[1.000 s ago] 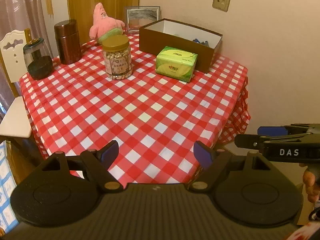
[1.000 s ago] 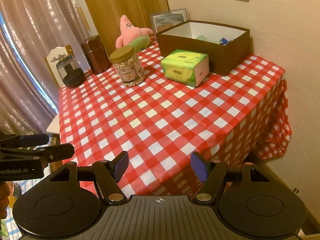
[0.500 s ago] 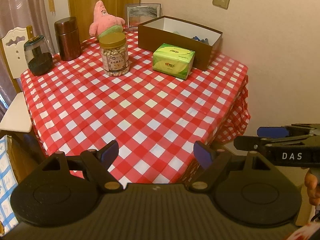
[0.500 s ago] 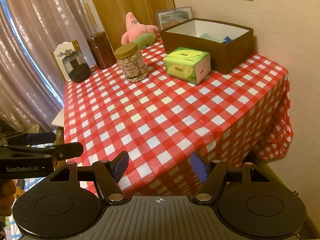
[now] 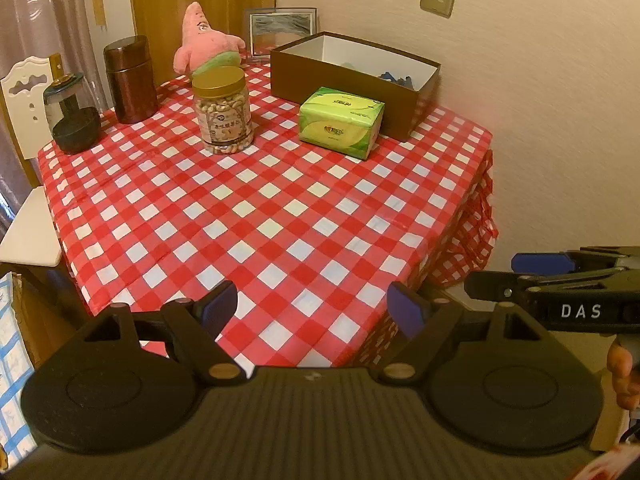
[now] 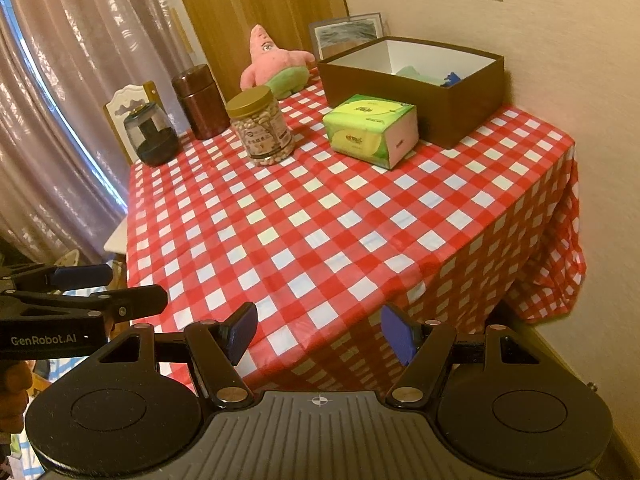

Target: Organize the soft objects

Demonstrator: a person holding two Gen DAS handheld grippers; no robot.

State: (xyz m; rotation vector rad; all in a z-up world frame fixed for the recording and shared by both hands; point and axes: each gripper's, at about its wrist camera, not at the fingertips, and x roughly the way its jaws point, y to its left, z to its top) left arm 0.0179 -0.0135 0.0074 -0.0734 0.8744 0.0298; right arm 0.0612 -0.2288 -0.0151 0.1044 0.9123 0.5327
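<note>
A pink star plush (image 5: 202, 46) (image 6: 276, 66) sits at the far end of the red checked table (image 5: 280, 216) (image 6: 340, 220). A green tissue pack (image 5: 342, 122) (image 6: 370, 130) lies in front of an open brown box (image 5: 352, 80) (image 6: 416, 84) with blue and green items inside. My left gripper (image 5: 314, 308) hangs open over the near table edge, nothing between its fingers. My right gripper (image 6: 318, 334) is open too, off the table's near corner, and empty. Each gripper shows at the side of the other's view.
A jar of nuts (image 5: 222, 110) (image 6: 264, 130), a brown canister (image 5: 130, 78) (image 6: 200, 100) and a dark glass pot (image 5: 72, 114) (image 6: 150, 132) stand on the left half. A picture frame (image 5: 280, 30) leans on the wall. A white chair (image 5: 24, 120) is at the left.
Both views have drawn back slightly from the table, so its objects look a little farther off. Both grippers stay open and empty.
</note>
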